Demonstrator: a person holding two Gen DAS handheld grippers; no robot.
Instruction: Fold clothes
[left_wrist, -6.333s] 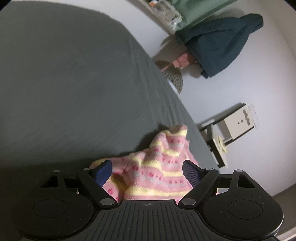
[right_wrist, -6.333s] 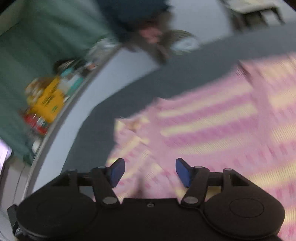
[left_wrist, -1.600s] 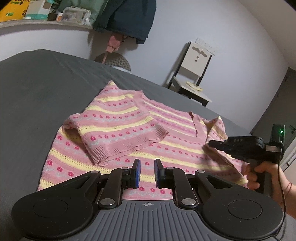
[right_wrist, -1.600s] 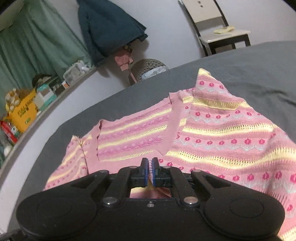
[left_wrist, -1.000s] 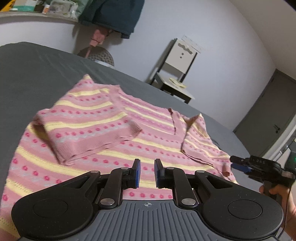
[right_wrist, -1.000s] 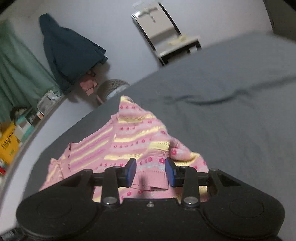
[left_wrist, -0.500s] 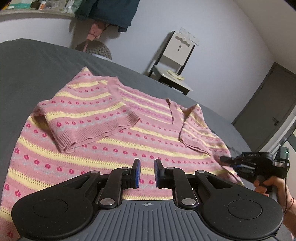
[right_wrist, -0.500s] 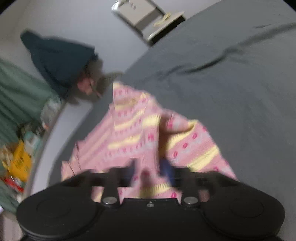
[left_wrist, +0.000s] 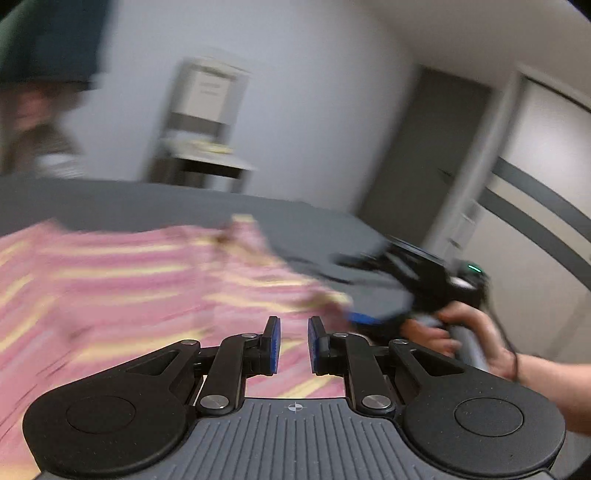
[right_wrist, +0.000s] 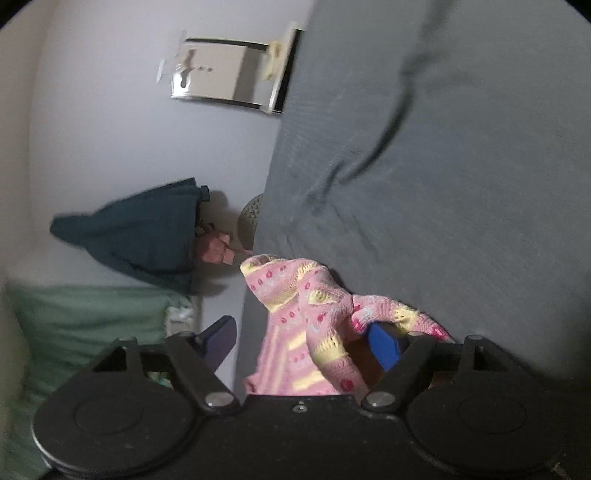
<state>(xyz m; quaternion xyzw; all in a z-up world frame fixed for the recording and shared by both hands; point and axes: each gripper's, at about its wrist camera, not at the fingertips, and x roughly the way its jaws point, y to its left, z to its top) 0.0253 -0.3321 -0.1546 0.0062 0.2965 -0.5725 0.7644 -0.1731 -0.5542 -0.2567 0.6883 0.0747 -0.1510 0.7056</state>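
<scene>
Both grippers work my pink sweater (left_wrist: 122, 280): right gripper (right_wrist: 303, 341) wide open at its bunched edge, left gripper (left_wrist: 293, 345) nearly closed, empty, above the hem.

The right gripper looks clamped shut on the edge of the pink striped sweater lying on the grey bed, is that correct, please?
Not quite: the right gripper is open, its jaws spread wide around the edge of the pink striped sweater on the grey bed, as the right wrist view shows.

Pink knit sweater (right_wrist: 295, 332) bunches between the right gripper (right_wrist: 303, 343)'s wide-apart fingers, draping over its right pad. Bare grey bedsheet (right_wrist: 461, 184) stretches far and right. A chair (left_wrist: 199, 129) stands beyond the bed's far edge.
</scene>
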